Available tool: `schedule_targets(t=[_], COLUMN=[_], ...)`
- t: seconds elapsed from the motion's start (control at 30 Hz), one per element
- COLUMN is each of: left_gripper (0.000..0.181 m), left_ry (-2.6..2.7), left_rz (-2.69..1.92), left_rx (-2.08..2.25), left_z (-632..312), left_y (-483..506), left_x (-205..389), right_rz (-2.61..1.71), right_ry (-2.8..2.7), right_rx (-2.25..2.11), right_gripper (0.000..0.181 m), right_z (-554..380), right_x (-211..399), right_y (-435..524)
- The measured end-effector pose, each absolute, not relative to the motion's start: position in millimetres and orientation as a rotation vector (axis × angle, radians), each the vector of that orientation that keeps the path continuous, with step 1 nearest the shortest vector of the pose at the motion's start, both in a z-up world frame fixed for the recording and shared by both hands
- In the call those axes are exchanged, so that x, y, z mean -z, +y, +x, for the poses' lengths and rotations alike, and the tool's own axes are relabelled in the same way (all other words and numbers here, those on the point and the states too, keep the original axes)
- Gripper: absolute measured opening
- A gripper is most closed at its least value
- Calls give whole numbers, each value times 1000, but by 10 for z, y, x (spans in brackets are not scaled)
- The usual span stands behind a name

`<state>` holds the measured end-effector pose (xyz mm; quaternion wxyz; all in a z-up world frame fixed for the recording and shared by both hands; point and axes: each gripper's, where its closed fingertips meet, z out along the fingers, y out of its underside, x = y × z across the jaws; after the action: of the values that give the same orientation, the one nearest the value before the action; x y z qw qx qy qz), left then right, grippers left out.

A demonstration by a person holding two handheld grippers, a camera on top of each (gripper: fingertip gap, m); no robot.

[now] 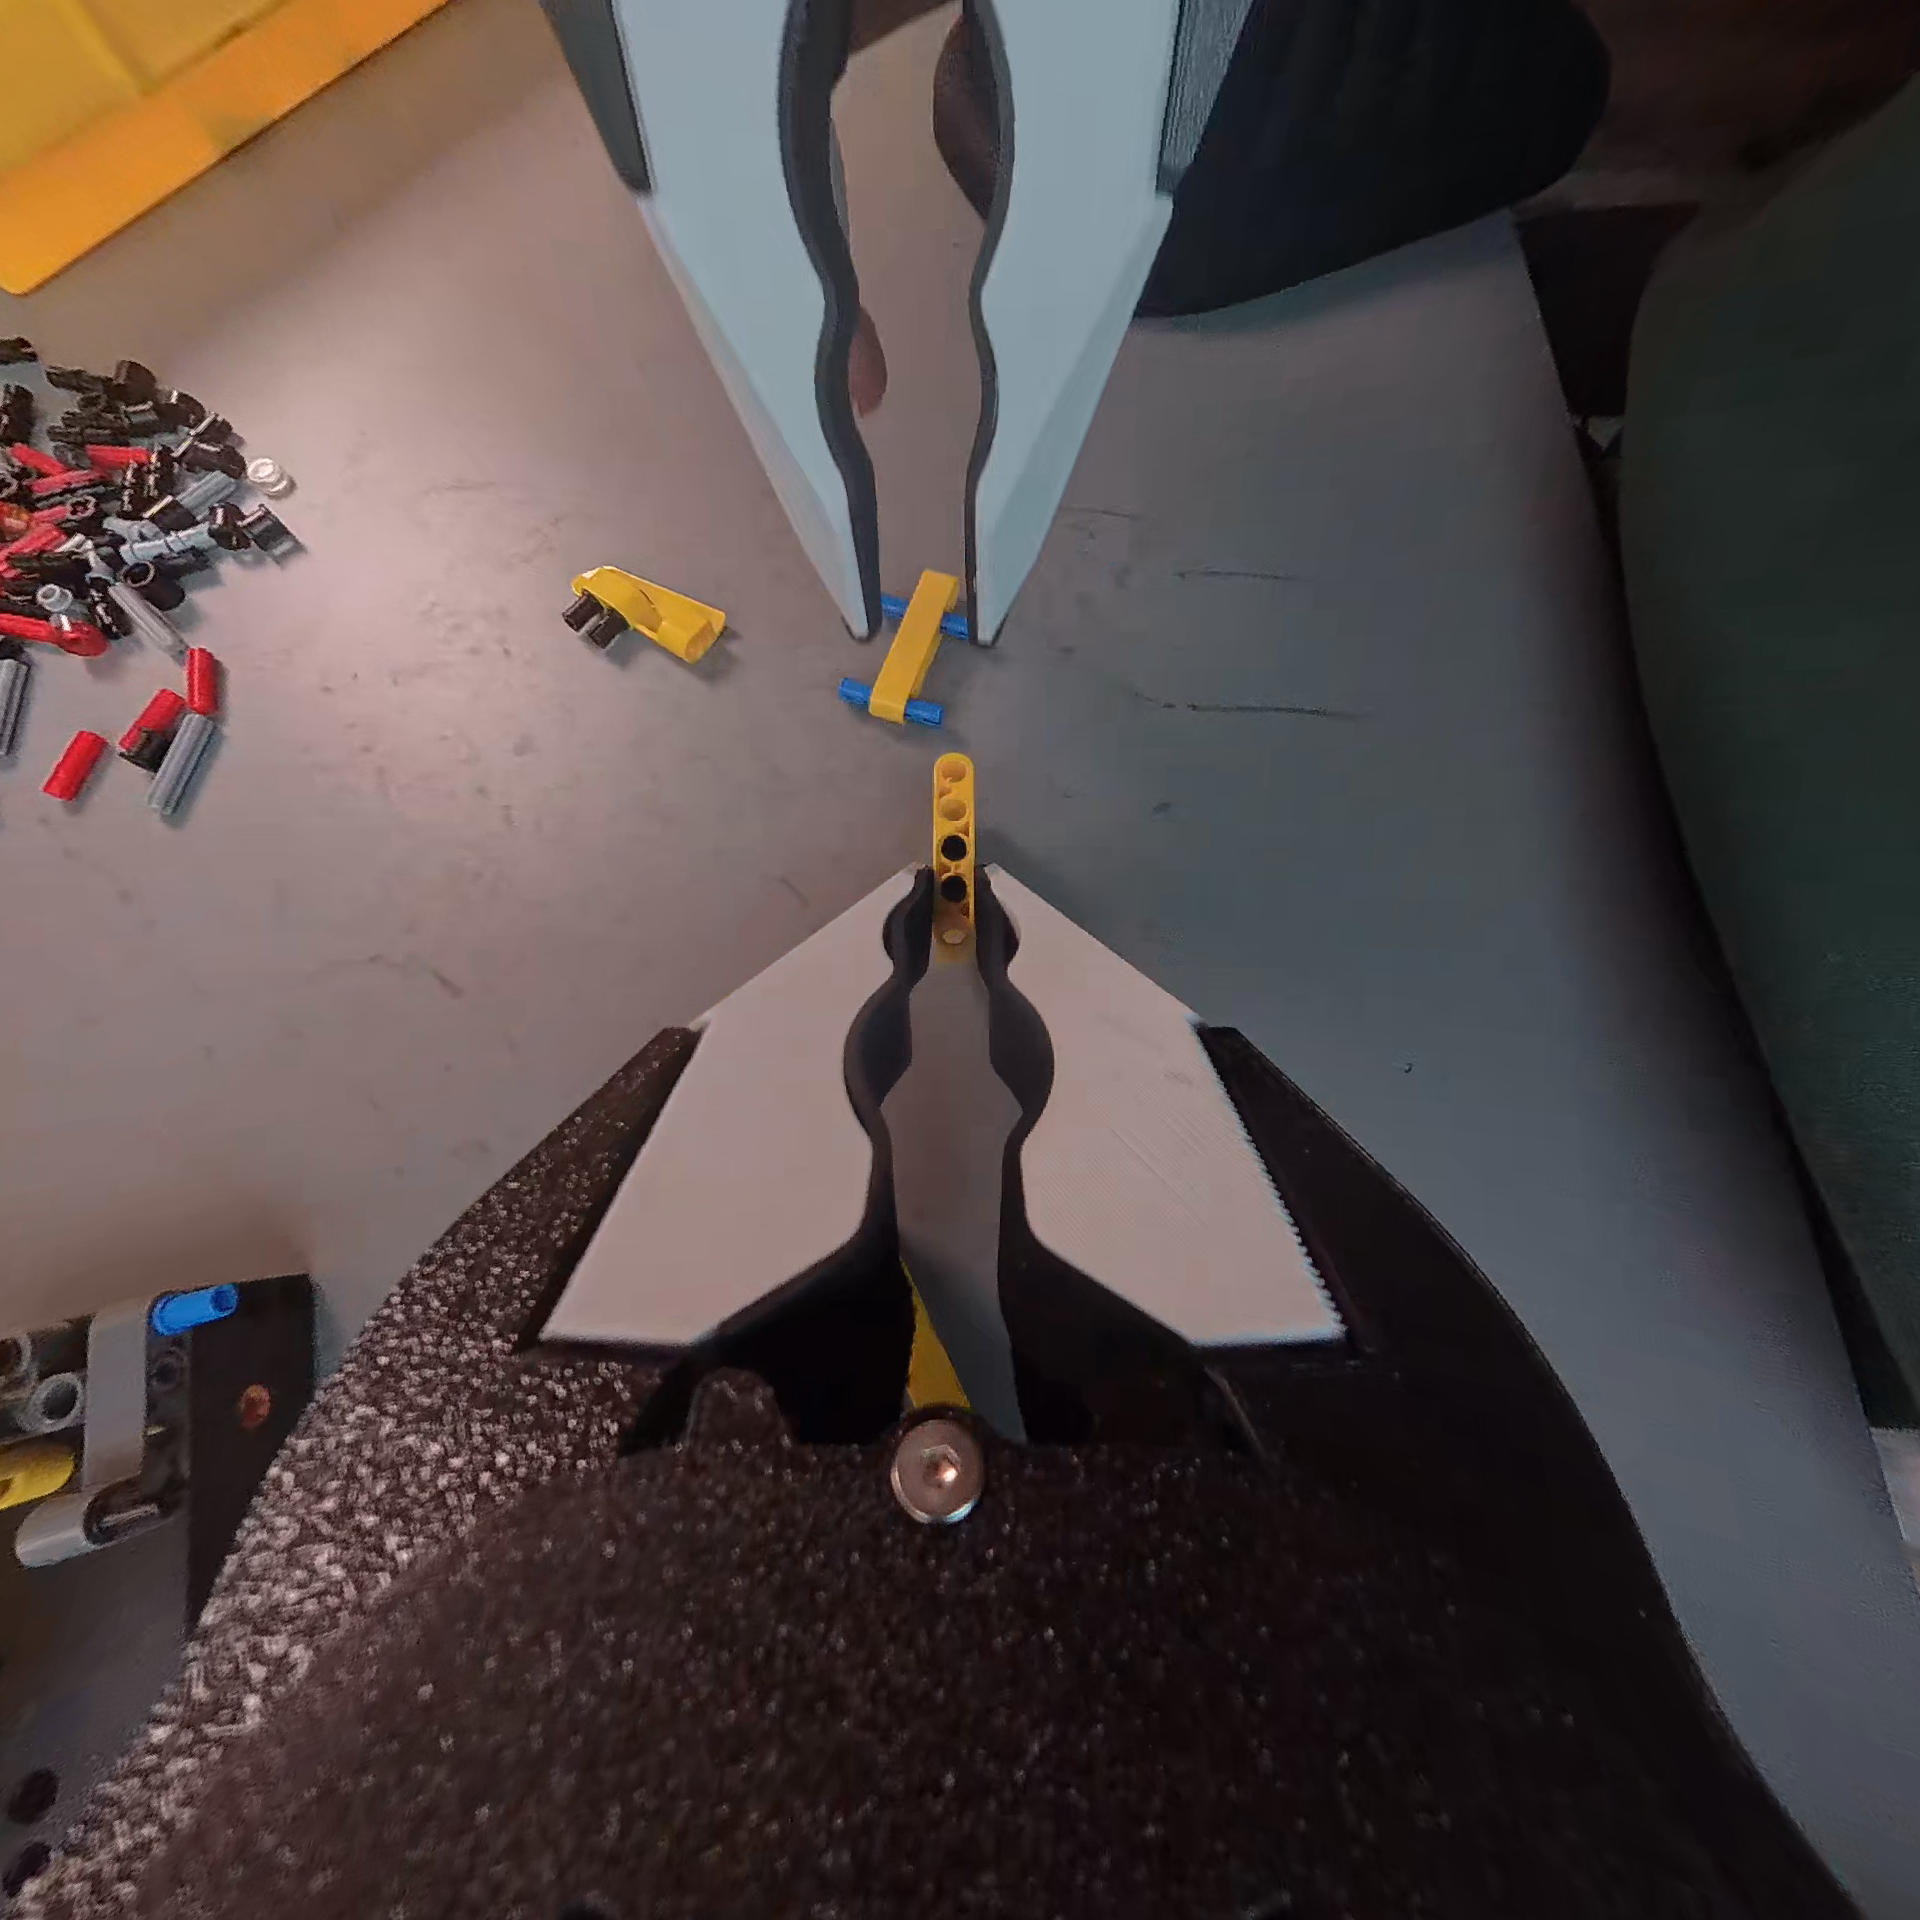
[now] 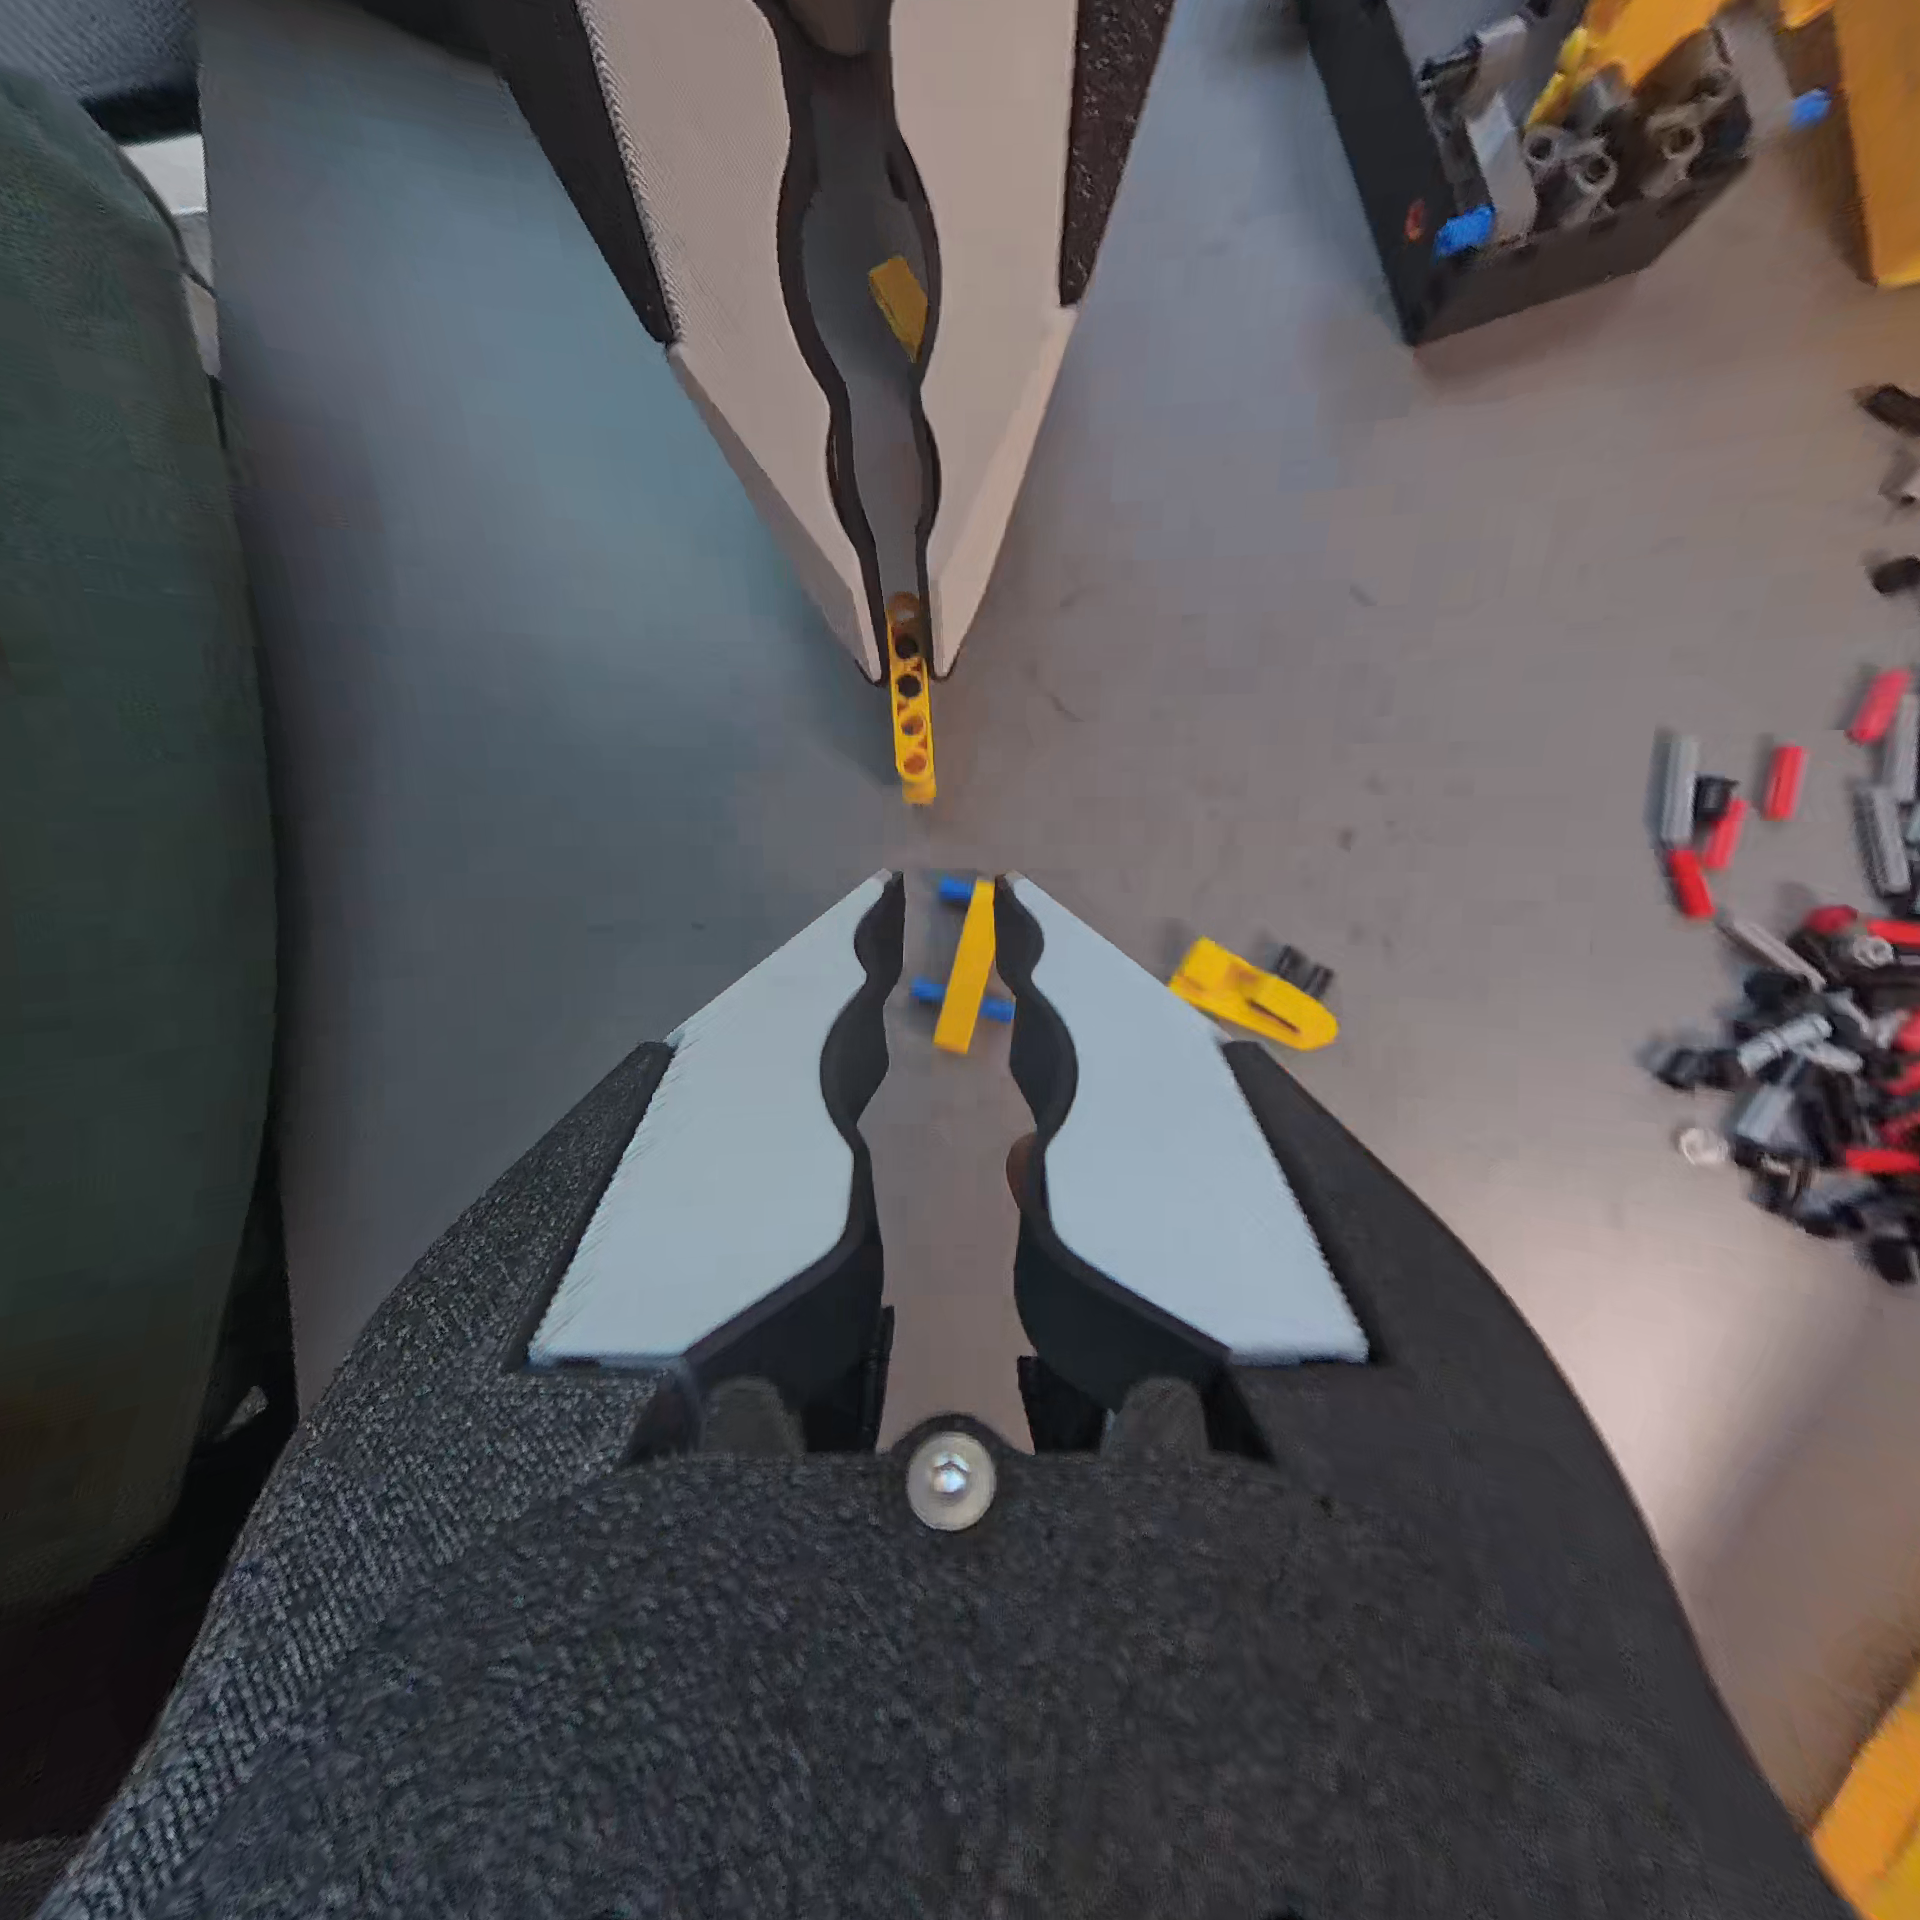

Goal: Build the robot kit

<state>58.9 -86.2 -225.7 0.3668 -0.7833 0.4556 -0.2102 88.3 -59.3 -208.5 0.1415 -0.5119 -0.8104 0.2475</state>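
While clear, table (image 1: 1351, 935) edge rightward.

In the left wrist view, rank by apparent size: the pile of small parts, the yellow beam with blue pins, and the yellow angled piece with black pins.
1. Pile of small parts, cut by the edge.
2 and 3. Yellow beam with blue pins and yellow angled piece look alike; unranked.

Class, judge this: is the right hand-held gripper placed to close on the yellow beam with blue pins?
Probably yes. The right hand-held gripper is open and straddles the yellow beam with blue pins on the table, with nothing between them.
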Motion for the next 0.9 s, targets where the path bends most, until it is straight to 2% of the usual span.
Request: schedule_targets(t=[0.17, 0.47, 0.67, 0.9], left_gripper=[6, 8, 6, 14], left_ry=[1168, 1198, 1179, 1190], left_rz=[-2020, -2048, -2049, -2050], left_rx=[537, 485, 498, 497], left_z=[628, 629, 619, 612], left_y=[-848, -850, -848, -867], left_x=[2295, 2394, 2377, 2388], right_rz=[-1506, -1566, -1625, -1646], right_ry=[-2329, -2272, -2270, -2236], right_rx=[-608, -595, -599, -624], right_gripper=[18, 25, 17, 16], right_z=[1161, 1004, 995, 1003], right_x=[2208, 2325, 2416, 2418], right_y=[-488, -507, -502, -499])
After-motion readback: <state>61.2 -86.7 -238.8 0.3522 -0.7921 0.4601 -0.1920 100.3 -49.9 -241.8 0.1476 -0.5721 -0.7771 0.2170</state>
